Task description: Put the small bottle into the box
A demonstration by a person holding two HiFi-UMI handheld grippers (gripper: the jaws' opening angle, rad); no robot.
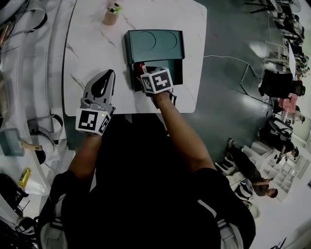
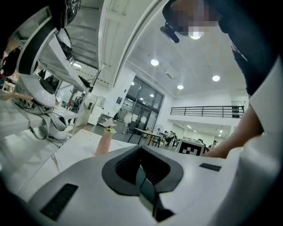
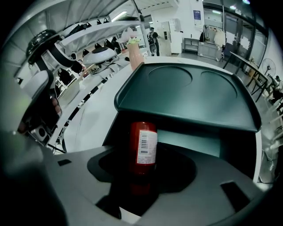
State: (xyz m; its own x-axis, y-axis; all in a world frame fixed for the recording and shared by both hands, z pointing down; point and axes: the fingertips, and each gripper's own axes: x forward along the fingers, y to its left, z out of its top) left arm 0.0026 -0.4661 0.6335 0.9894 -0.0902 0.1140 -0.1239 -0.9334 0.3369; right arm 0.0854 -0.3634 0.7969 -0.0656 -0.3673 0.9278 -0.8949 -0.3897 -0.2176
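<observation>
My right tool (image 3: 142, 174) clamps small bottle (image 3: 143, 145) at box (image 3: 190, 90) opening; left tool (image 2: 142, 176) closed, empty. Early release may topple it.

I see the box (image 1: 154, 53) upper centre on the table (image 1: 92, 44), with a vase (image 1: 112, 13) behind it toward the top left. The left gripper (image 1: 108, 75) rests left of the box. The right gripper (image 1: 144, 73), at the box's near side, has the small bottle (image 1: 141, 67) between its jaws.

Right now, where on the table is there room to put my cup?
Bare tabletop lies between the pink vase, the left gripper and the green box. A narrow strip runs right of the box. It's crowded where the right gripper holds the red bottle.
</observation>
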